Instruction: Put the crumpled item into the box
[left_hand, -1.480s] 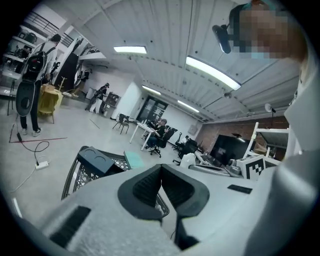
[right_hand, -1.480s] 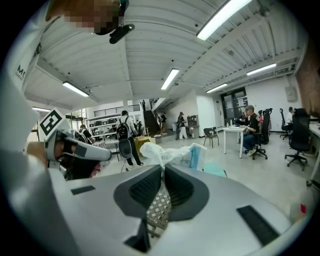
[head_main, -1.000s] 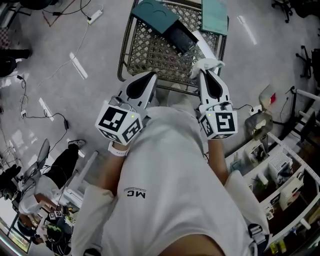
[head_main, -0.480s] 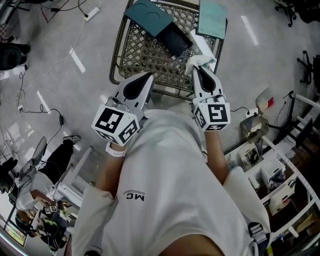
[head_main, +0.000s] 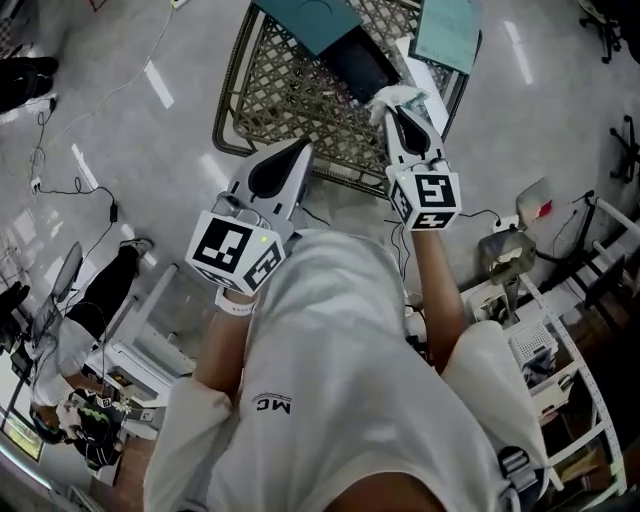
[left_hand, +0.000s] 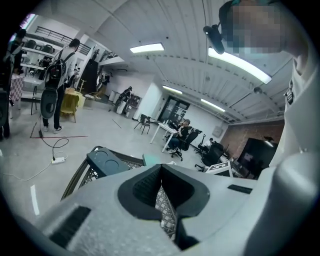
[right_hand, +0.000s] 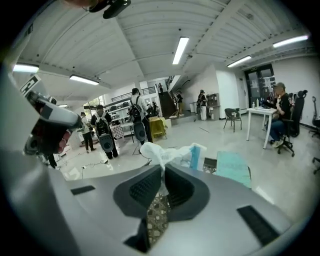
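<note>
White and crumpled, the item (right_hand: 161, 151) is pinched at the very tip of the right gripper (right_hand: 162, 169), and its ruffled top bunches out past the fingers (right_hand: 145, 187), which are clamped tight on it. From the head view the crumpled item (head_main: 398, 96) hangs off the right gripper (head_main: 394, 110) over the right side of a wire mesh basket (head_main: 236, 100), not down in it.

Inside that basket lies a dark teal tray (head_main: 312, 14) tilted across the far end, a dark flat box (head_main: 356, 66) just beside it, and a pale teal sheet (head_main: 450, 30) at the far right corner. That sheet (right_hand: 231, 168) shows up just past the crumpled item in the right gripper view.

Over to the left gripper (head_main: 299, 150): it's held at the basket's near edge. Its fingers (left_hand: 145, 187) meet at the tips of the gripper (left_hand: 161, 168) with nothing between them, only basket mesh (left_hand: 84, 172) and the teal tray (left_hand: 108, 163) beyond.
</note>
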